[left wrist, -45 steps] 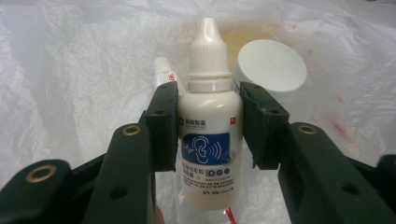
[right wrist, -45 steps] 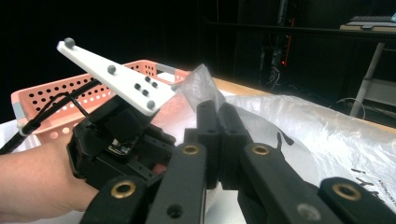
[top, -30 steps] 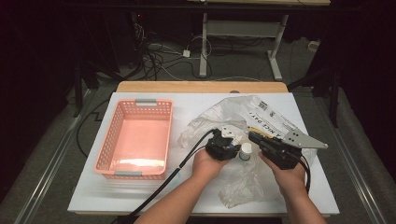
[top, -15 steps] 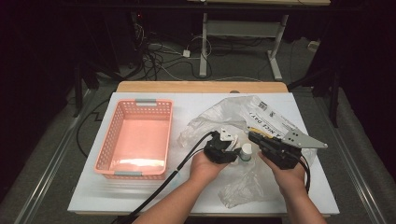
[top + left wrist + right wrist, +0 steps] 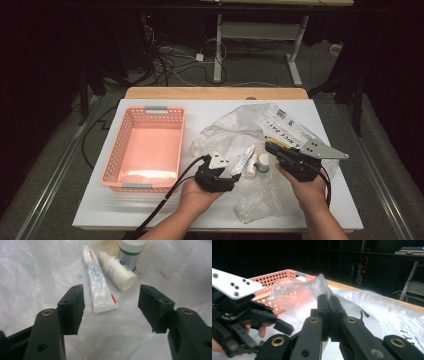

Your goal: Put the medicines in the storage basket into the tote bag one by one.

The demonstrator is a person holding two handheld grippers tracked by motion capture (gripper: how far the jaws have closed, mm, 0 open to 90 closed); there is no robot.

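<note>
Inspected: white desk [image 5: 150, 210], flat and matte, with a wooden strip along its far edge. Toward the left edge, a salmon-pink plastic basket [image 5: 146, 149], rectangular, perforated walls, grey handle plates at both short ends. Over the right half, a crumpled clear plastic bag [image 5: 240, 135], thin and glossy, printed with black lettering near the far right corner.

On the bag, near the middle of the desk's near half: a flat white squeeze tube [image 5: 98, 280] with red and blue print, crimped end toward the left gripper; just beside it, touching, a small white dropper bottle [image 5: 117, 271] lying on its side; behind those, an upright white container with green band [image 5: 130, 252], cylindrical.

Left gripper [image 5: 110, 307]: black, blocky rubber pads, jaws spread and just been opening, nothing between the pads. Tube's crimped end close ahead of the gap, slightly toward the left pad, not touched. In the high view, left gripper [image 5: 231, 175] just left of the three items, toward the near edge.

Right gripper [image 5: 328, 302]: jaws pressed together, pinching a bunched fold of the clear bag film, lifted above the desk. In the high view, right gripper [image 5: 272, 148] just right of the upright container.
</note>
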